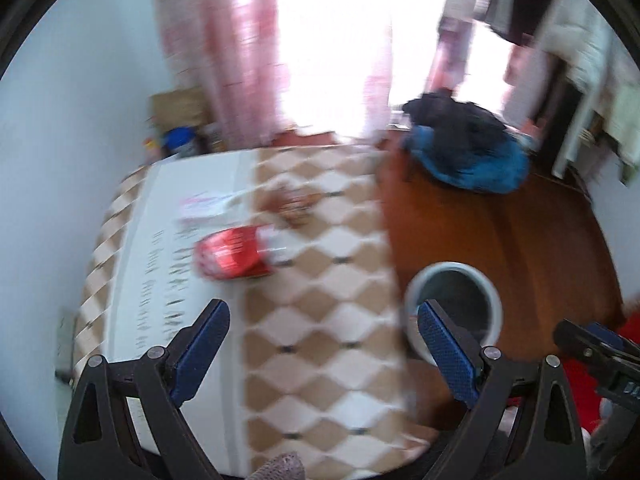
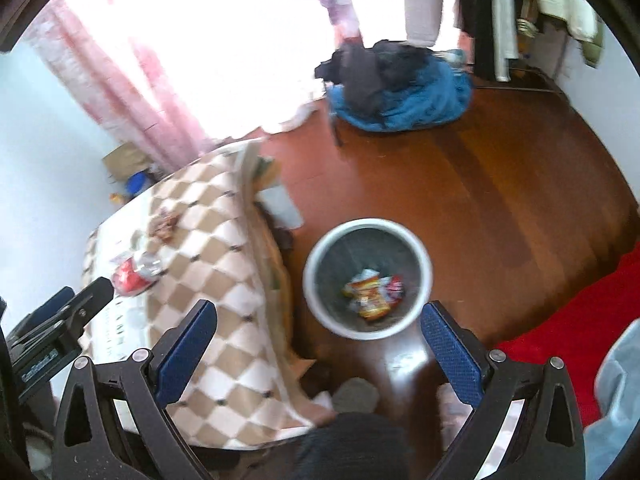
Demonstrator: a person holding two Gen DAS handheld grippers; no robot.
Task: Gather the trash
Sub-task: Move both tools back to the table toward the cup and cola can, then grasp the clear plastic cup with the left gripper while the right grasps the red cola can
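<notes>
Both grippers are held above a room mid-cleanup, each empty and with jaws spread wide apart. The left gripper is poised over the worktop, which is draped in a tan-and-white diamond-patterned cloth, its jaws pointed toward a crumpled red wrapper lying farther back on a white printed sheet; the open stance suggests a reach for that piece is being prepared. Beyond the wrapper, a pale pink-printed packet and a small brown heap of scraps are seen on the cloth, though blur keeps their nature uncertain. The right gripper is held over the wooden floor, just right of the worktop's edge, above a white-rimmed waste bin. The bin is stood on the floor close beside the worktop, seemingly so that litter can be carried a short way and dropped in. Colourful wrappers are already lying at its bottom, so the collecting appears partly done, with the red wrapper and the farther items yet to be gathered. A blue-and-black heap of clothing is left on the far floor near the pink curtains.
</notes>
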